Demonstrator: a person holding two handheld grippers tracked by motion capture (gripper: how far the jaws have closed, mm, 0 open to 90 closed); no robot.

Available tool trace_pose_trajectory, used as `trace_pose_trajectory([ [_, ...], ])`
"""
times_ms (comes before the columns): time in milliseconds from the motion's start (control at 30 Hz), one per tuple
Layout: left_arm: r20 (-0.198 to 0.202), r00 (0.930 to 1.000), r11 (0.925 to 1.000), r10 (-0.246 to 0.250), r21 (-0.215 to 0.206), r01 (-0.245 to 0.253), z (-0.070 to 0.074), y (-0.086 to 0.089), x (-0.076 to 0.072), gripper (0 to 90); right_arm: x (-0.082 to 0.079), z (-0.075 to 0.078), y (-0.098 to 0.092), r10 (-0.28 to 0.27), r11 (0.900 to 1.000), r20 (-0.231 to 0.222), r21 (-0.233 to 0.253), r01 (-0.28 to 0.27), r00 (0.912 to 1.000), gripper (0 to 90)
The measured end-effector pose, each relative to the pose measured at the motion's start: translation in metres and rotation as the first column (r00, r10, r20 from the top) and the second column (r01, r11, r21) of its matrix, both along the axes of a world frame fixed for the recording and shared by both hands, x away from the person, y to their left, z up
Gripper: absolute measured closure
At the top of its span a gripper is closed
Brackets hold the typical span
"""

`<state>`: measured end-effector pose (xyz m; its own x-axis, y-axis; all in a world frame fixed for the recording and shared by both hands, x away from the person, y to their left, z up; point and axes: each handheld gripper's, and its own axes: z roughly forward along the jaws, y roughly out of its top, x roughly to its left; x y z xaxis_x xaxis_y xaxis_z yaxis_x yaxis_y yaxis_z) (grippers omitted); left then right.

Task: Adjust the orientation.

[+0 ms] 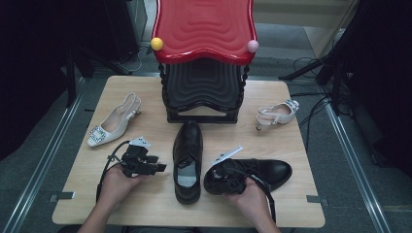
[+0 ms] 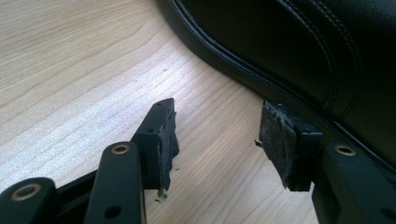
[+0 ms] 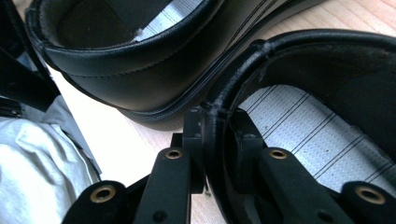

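Observation:
Two black leather shoes lie on the wooden table [image 1: 145,204]. One black shoe [image 1: 188,145] stands in the middle with its toe pointing away from me. The other black shoe [image 1: 272,171] lies to its right, toe toward the right. My right gripper [image 1: 222,180] is shut on that shoe's heel collar [image 3: 219,116], one jaw inside over the striped insole [image 3: 299,126], one outside. My left gripper [image 1: 158,168] stands open just left of the middle shoe. Between its pads [image 2: 163,140] there is only bare wood, and the shoe's side [image 2: 289,51] lies close by its right jaw.
A red stool [image 1: 204,29] stacked on a black one [image 1: 204,87] stands at the table's back centre. A white slingback heel with a jewelled buckle [image 1: 112,121] lies at the left, and a white strappy sandal [image 1: 278,114] at the back right. Cables cross the floor at the right.

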<state>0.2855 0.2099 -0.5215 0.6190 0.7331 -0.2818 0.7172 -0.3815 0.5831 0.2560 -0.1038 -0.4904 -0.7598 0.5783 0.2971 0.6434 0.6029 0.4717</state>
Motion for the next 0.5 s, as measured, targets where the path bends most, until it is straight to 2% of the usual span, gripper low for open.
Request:
trace_pose_trajectory([
  [133, 0.009, 1.0000, 1.0000, -0.001, -0.004, 0.001, 0.001, 0.000, -0.001, 45.6, 0.000, 0.000, -0.003, 0.015, 1.000, 0.011, 0.022, -0.015, 0.9998, 75.6],
  [200, 0.013, 0.9999, 0.9999, 0.001, -0.011, -0.001, 0.002, 0.002, -0.001, 45.2, -0.001, 0.005, -0.008, 0.016, 0.998, 0.015, 0.061, -0.017, 0.9998, 68.9],
  [233, 0.013, 0.9999, 1.0000, 0.002, -0.010, -0.001, 0.002, 0.002, -0.001, 45.0, -0.001, 0.010, -0.013, 0.012, 0.996, 0.027, 0.091, -0.015, 0.9996, 68.7],
  [300, 0.011, 0.9999, 0.9999, 0.000, -0.010, 0.000, 0.002, 0.003, 0.000, 44.9, -0.002, 0.020, -0.021, -0.003, 0.993, 0.049, 0.117, -0.003, 0.9988, 69.1],
  [433, 0.013, 0.9999, 0.9998, -0.005, -0.018, 0.005, 0.002, 0.000, 0.001, 44.8, -0.003, 0.039, -0.046, -0.056, 0.987, 0.102, 0.155, 0.040, 0.9932, 72.1],
  [500, 0.012, 0.9999, 0.9998, -0.007, -0.019, 0.007, 0.001, -0.001, 0.001, 44.7, -0.003, 0.044, -0.059, -0.084, 0.983, 0.108, 0.170, 0.065, 0.9906, 75.7],
])
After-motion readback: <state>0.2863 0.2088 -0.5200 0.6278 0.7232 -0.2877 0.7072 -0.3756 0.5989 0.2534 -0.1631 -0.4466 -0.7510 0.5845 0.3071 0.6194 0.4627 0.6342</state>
